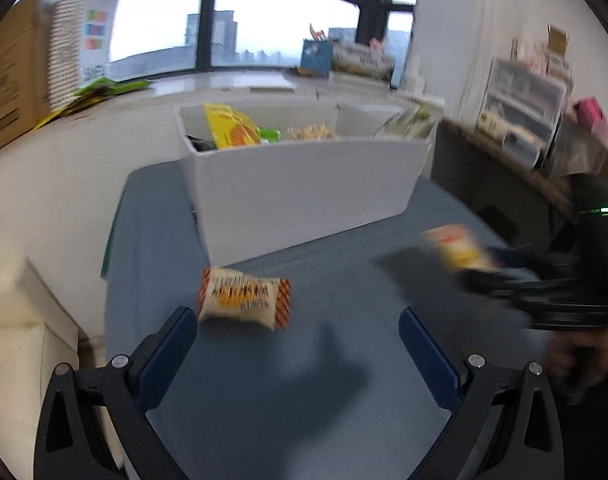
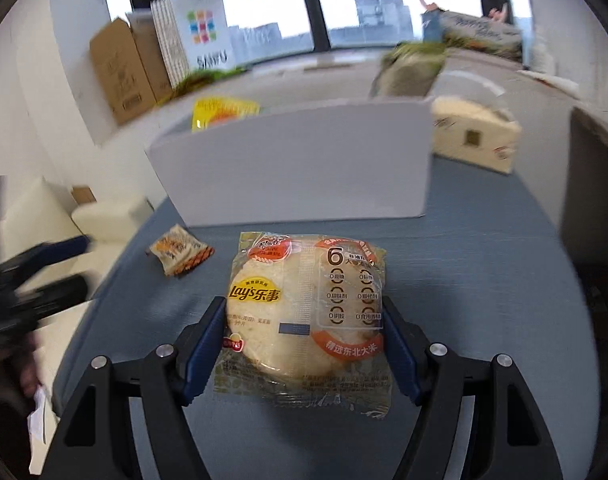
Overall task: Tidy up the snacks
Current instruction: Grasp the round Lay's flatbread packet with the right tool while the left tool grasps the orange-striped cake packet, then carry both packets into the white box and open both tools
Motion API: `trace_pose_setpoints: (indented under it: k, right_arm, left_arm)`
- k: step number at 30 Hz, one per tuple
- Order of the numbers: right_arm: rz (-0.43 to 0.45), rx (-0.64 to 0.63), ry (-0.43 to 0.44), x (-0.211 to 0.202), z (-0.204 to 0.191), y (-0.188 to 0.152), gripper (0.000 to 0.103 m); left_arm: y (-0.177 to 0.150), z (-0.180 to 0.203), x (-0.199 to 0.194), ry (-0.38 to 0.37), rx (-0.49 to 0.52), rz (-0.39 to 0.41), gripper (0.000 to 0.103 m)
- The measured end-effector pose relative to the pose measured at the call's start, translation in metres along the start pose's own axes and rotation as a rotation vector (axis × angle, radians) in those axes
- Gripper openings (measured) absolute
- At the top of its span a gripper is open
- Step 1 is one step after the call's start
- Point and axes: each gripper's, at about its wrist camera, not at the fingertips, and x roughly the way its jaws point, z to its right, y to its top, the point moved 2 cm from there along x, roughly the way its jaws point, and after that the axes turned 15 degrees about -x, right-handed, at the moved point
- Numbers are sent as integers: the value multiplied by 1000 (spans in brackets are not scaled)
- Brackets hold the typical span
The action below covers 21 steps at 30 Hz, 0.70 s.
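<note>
My right gripper (image 2: 304, 304) is shut on a clear Lay's rice cracker pack (image 2: 304, 312), its blue pads pressing both sides, above the blue-grey table mat (image 2: 484, 280). The same pack (image 1: 460, 248) shows blurred at the right of the left wrist view. A small white-and-orange snack packet (image 1: 244, 302) lies on the mat, just ahead of my left finger. My left gripper (image 1: 296, 318) is open with nothing between its fingers. Behind stands a white bin (image 1: 304, 192) with a yellow bag (image 1: 232, 128) and other snacks inside. The right wrist view shows that packet (image 2: 180, 250) and bin (image 2: 296, 172) too.
A tissue box (image 2: 474, 140) sits right of the bin. Cardboard boxes (image 2: 120, 72) and a paper bag (image 2: 200, 36) line the windowsill on the left. Plastic drawers (image 1: 524, 120) stand at the far right. A white box (image 1: 24, 340) is beside the table's left edge.
</note>
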Motion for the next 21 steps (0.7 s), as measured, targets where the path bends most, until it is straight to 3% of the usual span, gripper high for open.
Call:
trace_pose_setpoints:
  k: [4,10,12,13,14,17,21]
  right_arm:
    - [27,-8,2,-13,-2,-3,77]
    - [21,8,3,-9,-3,-9,77]
    - [22,5,14,-8,-5,-10,77]
    - [22,4,13,-5,-7,-10,77]
    - [16,3,16,-4,-7,-11,77]
    - [11,0,21,-2,-7,-11,77]
    - [12,-11,26,-2,-7,-10,77]
  left_arm:
    - [17,-12,46,24,21,-70,103]
    - [17,-18,78,56,53,-145,101]
    - [14,-23,80,62,40,-145,89]
    - [14,-25,80,85,41,-137,67]
    - [14,-28,79,108,35,-136,60]
    - [15,-30,71,69,17,-140,54]
    - [11,-28,49,55,-9,-90,54]
